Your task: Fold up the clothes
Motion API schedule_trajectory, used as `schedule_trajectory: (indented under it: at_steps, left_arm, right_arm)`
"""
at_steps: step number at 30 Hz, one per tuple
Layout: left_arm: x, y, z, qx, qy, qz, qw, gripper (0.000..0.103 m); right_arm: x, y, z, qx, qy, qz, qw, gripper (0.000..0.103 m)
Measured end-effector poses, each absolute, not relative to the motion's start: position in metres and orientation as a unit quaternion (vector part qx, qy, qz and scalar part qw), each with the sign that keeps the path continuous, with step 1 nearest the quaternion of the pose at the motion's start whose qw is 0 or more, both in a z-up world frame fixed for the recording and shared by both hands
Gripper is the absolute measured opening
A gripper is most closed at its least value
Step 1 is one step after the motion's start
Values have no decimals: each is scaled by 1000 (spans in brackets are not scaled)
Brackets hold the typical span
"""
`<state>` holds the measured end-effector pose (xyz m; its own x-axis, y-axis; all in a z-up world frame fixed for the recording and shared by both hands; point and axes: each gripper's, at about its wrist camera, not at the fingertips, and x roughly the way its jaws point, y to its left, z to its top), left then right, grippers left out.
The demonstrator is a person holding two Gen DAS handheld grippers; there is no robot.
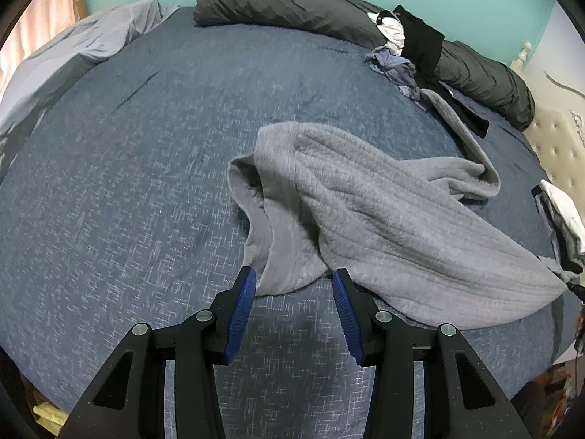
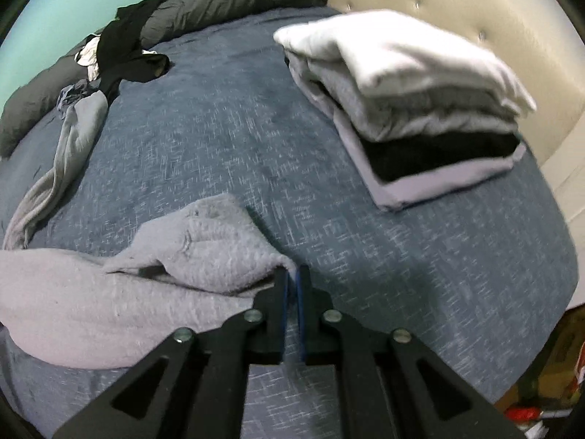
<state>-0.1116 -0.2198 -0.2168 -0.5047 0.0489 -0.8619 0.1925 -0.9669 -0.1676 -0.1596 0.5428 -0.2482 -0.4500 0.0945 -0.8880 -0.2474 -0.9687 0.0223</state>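
A grey ribbed garment (image 1: 365,219) lies crumpled on the blue bedspread (image 1: 128,183), one long sleeve (image 1: 460,128) trailing toward the back. My left gripper (image 1: 294,272) hovers open just over the garment's near hem, its blue pads (image 1: 241,311) apart and holding nothing. In the right wrist view the same garment (image 2: 91,300) spreads to the left, and my right gripper (image 2: 292,270) is shut with the cloth's corner running into its tips. That corner (image 1: 555,281) looks pulled up and out at the right in the left wrist view.
A stack of folded clothes (image 2: 420,109), white, grey and black, sits by the tufted headboard (image 2: 457,0). Unfolded black, white and blue garments (image 1: 406,47) are heaped against a rolled dark duvet (image 1: 292,7). A grey sheet (image 1: 91,36) is bunched at the far left.
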Motion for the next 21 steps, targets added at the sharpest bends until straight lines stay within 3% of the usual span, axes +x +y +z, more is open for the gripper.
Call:
schedule_trajectory:
  at_steps: [9,21]
  left_arm:
    - [-133,-220,-250,511,140,-847,33,47]
    - [-177,-232,-270,494,177,-850,39,47]
  right_arm:
    - [-163,522,-206,-453,116,882,64,36]
    - [-186,482,-219,-464,127,877,14,38]
